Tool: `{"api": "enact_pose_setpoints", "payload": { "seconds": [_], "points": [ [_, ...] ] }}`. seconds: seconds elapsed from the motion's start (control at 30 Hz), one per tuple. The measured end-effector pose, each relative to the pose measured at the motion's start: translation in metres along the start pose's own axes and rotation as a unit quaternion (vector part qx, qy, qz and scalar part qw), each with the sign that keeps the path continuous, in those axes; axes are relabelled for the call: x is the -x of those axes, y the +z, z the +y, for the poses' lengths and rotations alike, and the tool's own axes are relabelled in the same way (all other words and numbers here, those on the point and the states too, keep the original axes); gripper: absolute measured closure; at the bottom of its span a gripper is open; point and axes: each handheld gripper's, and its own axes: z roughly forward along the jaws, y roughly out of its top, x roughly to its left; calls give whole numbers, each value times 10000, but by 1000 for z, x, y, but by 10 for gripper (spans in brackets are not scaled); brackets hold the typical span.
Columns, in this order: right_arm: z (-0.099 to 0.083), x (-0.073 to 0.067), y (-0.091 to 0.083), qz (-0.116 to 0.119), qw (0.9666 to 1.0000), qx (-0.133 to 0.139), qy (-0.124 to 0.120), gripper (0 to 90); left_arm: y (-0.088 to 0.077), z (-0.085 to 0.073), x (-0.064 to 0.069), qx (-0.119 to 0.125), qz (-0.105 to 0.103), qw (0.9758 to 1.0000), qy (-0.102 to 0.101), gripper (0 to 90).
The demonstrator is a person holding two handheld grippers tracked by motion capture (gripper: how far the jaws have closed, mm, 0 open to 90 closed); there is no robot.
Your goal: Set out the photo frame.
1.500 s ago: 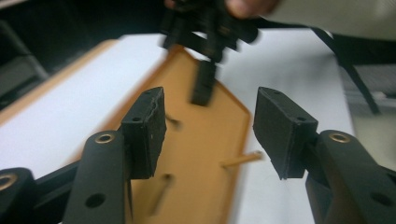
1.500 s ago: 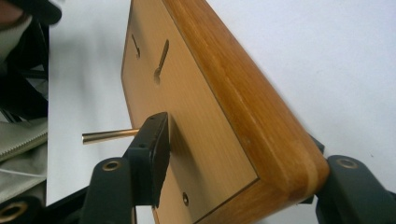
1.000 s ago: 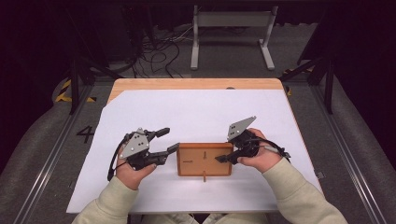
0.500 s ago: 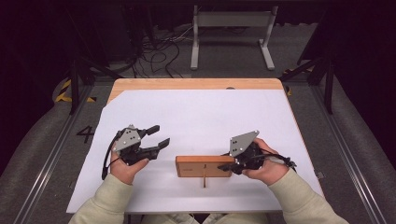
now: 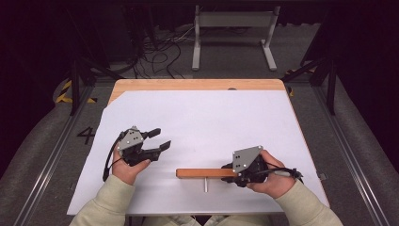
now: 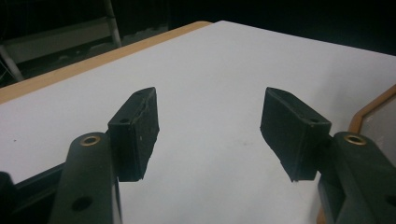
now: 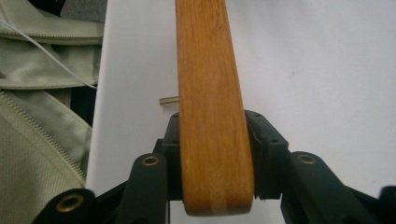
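A flat wooden frame [image 5: 202,173] stands on its long edge near the table's front, seen edge-on from above. A thin metal peg [image 5: 205,185] sticks out of it toward the person. My right gripper [image 5: 230,172] is shut on the frame's right end. In the right gripper view the rounded wooden edge [image 7: 210,93] runs up between both pads, with the peg [image 7: 169,100] at its left. My left gripper [image 5: 160,139] hovers open to the left, apart from the frame, with nothing between its fingers [image 6: 135,130]. A corner of the frame [image 6: 369,112] shows at that view's right edge.
A white sheet [image 5: 211,122] covers most of the wooden table [image 5: 188,84]. Beyond the far edge are a metal stand [image 5: 233,21] and floor cables [image 5: 155,52]. A jacket sleeve [image 7: 42,93] lies close to the frame.
The frame went from lying flat to standing on its edge, turned by the right gripper, which moved nearer the front. The left gripper drew away to the left.
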Motion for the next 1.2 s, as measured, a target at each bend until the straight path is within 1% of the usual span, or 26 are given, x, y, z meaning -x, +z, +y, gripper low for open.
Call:
{"api": "enact_pose_setpoints", "payload": {
  "seconds": [0.17,0.23,0.27,0.3,0.37,0.47,0.57,0.67,0.73,0.8,0.9,1.0,1.07,1.1,1.13,1.2],
  "points": [
    [0,-7,3,67,9999,-78,-25,542,3,-2,-1,-83,3,10000,4,369],
    [-1,-8,3,39,10000,-62,25,509,3,-2,-1,-81,4,10000,5,368],
    [-1,-8,2,11,10000,-42,70,485,3,-2,-2,-89,10,10000,29,368],
    [-2,-7,1,-21,9999,9,167,453,3,-2,-2,-111,24,9999,56,367],
    [-3,-7,-1,-52,9995,67,293,422,3,-3,-1,-155,71,9998,90,364],
    [-8,-8,-5,-113,9989,138,435,399,4,-3,-1,-170,70,9998,89,365],
    [-14,-9,-10,-208,9984,99,524,399,4,-3,-1,-215,77,9997,84,365],
    [-19,-9,-15,-273,9976,128,617,400,4,-3,-2,-227,64,9997,4,365],
    [-23,-10,-18,-312,9971,126,683,402,4,-4,-3,-249,61,9997,-7,366],
    [-30,-12,-22,-320,9963,113,787,412,4,-4,-4,-259,69,9996,-41,369],
    [-37,-13,-23,-301,9957,79,875,433,4,-4,-4,-270,67,9996,-49,370],
    [-43,-13,-23,-287,9954,17,914,462,4,-4,-3,-276,68,9996,-45,371],
    [-50,-13,-22,-266,9947,-80,994,522,5,-4,-3,-276,53,9996,-65,373],
    [-51,-13,-21,-250,9944,-120,1019,549,5,-4,-3,-282,53,9996,-38,375],
    [-53,-12,-19,-221,9940,-171,1062,611,5,-4,-3,-285,53,9996,-37,376],
    [-58,-12,-16,-143,9935,-230,1110,693,5,-4,-3,-290,54,9996,-29,377]
  ]
}}
